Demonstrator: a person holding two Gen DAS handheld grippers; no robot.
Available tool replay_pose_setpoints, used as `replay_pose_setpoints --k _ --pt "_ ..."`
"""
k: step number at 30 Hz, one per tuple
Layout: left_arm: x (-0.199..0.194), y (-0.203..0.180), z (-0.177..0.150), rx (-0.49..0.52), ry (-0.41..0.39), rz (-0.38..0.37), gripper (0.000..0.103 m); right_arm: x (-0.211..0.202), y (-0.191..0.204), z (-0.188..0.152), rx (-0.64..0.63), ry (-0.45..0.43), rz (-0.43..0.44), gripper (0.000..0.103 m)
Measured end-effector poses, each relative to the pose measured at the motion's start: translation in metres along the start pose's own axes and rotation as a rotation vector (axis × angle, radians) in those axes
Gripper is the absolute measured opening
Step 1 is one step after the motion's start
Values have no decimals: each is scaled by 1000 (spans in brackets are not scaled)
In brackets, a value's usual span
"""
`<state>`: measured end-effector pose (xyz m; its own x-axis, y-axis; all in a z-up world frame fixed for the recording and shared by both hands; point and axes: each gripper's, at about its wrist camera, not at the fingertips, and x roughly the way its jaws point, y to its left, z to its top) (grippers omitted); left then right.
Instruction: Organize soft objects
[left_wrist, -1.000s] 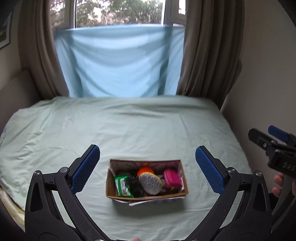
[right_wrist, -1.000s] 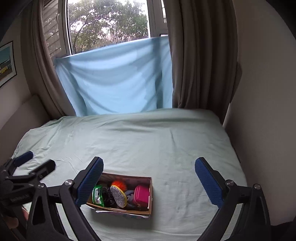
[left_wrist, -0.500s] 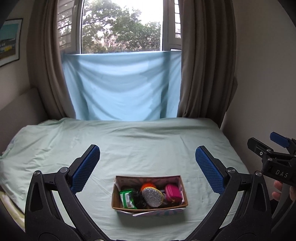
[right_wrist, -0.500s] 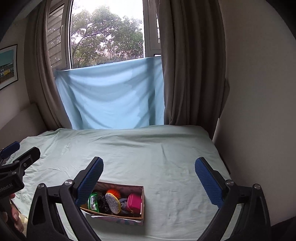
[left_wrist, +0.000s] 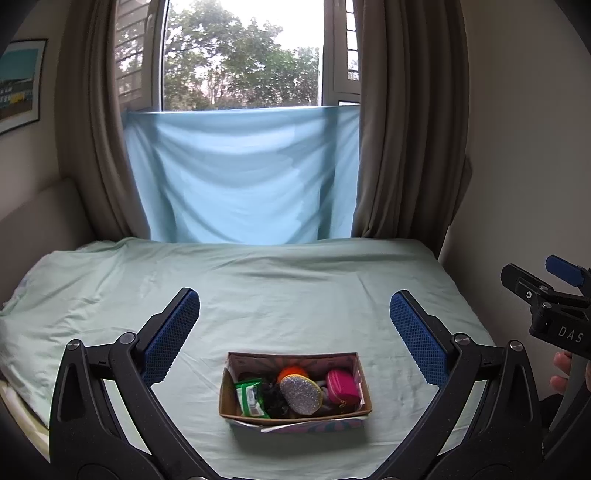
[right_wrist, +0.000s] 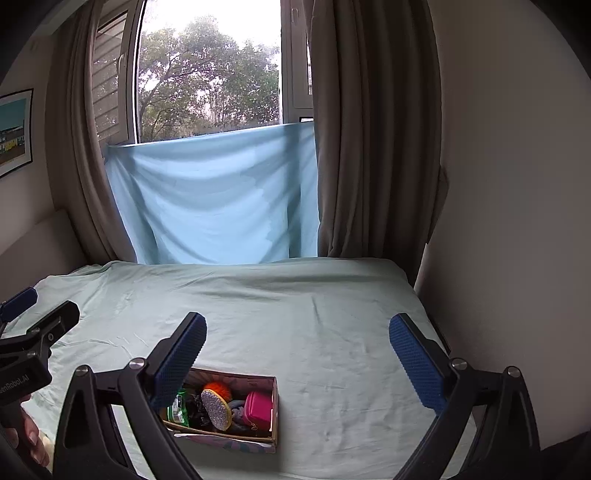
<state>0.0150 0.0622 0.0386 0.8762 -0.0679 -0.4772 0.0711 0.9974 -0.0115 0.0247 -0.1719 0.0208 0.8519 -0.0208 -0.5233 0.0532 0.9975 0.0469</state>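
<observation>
A small cardboard box (left_wrist: 358, 369) sits on the pale green bed (left_wrist: 258, 295) near its front edge. It holds a green packet (left_wrist: 251, 398), a silver glitter pouch (left_wrist: 300, 393), a pink pouch (left_wrist: 342, 386), an orange fluffy thing (left_wrist: 291, 370) and dark items. The box also shows in the right wrist view (right_wrist: 275, 410). My left gripper (left_wrist: 294, 332) is open and empty, held above and behind the box. My right gripper (right_wrist: 297, 354) is open and empty, to the right of the box. Each gripper shows at the edge of the other's view.
A light blue sheet (left_wrist: 240, 177) hangs over the window between brown curtains (left_wrist: 402, 129). A wall (right_wrist: 517, 184) runs along the bed's right side. A pale headboard (left_wrist: 37, 218) is at the left. A framed picture (left_wrist: 18, 85) hangs at the left.
Both grippers have pulled back and tilted up, so the box sits lower in both views and more window shows. Both stay open.
</observation>
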Motion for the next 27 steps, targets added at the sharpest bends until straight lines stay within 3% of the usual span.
replay_pose_setpoints --k 27 --pt "-7 -12 0 -2 -15 -14 103 -8 -3 5 -6 -30 -13 99"
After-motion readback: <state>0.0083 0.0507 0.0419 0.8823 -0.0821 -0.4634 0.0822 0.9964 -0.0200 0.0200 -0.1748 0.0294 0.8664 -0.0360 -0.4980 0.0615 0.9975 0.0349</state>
